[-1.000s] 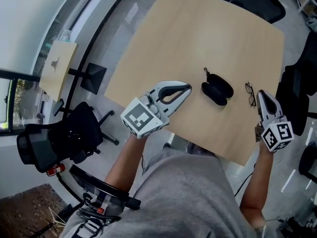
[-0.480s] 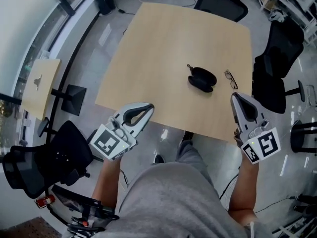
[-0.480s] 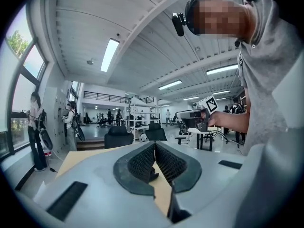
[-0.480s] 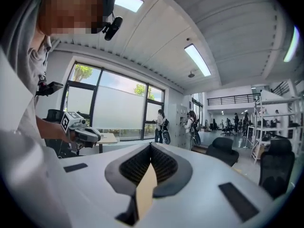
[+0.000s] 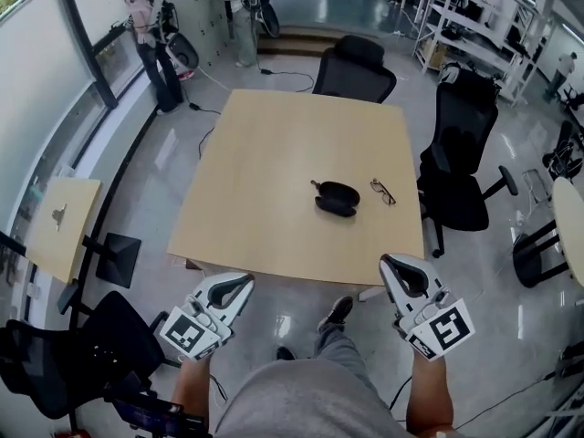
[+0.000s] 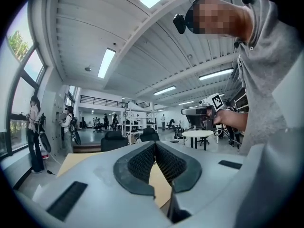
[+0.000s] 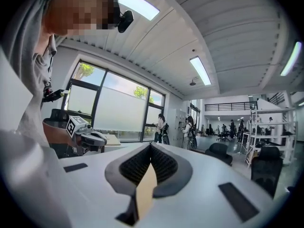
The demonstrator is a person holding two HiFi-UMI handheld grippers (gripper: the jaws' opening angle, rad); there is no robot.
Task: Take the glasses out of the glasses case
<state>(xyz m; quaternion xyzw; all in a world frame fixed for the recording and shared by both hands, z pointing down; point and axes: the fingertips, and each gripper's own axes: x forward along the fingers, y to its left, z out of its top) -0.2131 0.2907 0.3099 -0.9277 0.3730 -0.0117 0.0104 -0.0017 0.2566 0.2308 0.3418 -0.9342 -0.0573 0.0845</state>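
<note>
A black glasses case (image 5: pixel 335 198) lies on the wooden table (image 5: pixel 274 181), right of its middle; I cannot tell whether it is open. The thin-framed glasses (image 5: pixel 382 192) rest on the tabletop just right of the case, apart from it. Both grippers hang off the table's near edge, close to my body. The left gripper (image 5: pixel 241 285) is shut with nothing in it, its pads meeting at the tip (image 6: pixel 154 145). My right gripper (image 5: pixel 392 265) is also shut and empty (image 7: pixel 150 146). Each points level toward the table, far from the case and glasses.
Black office chairs stand at the table's far side (image 5: pixel 354 69) and right side (image 5: pixel 461 153), another at the near left (image 5: pixel 82 354). A small wooden side table (image 5: pixel 59 235) is at the left. Two people (image 5: pixel 151 35) stand by the window; shelving (image 5: pixel 474 26) lines the back.
Both grippers have drawn back from over the table to beyond its near edge. The right one left the glasses' side. The head view has lifted and shows the whole room.
</note>
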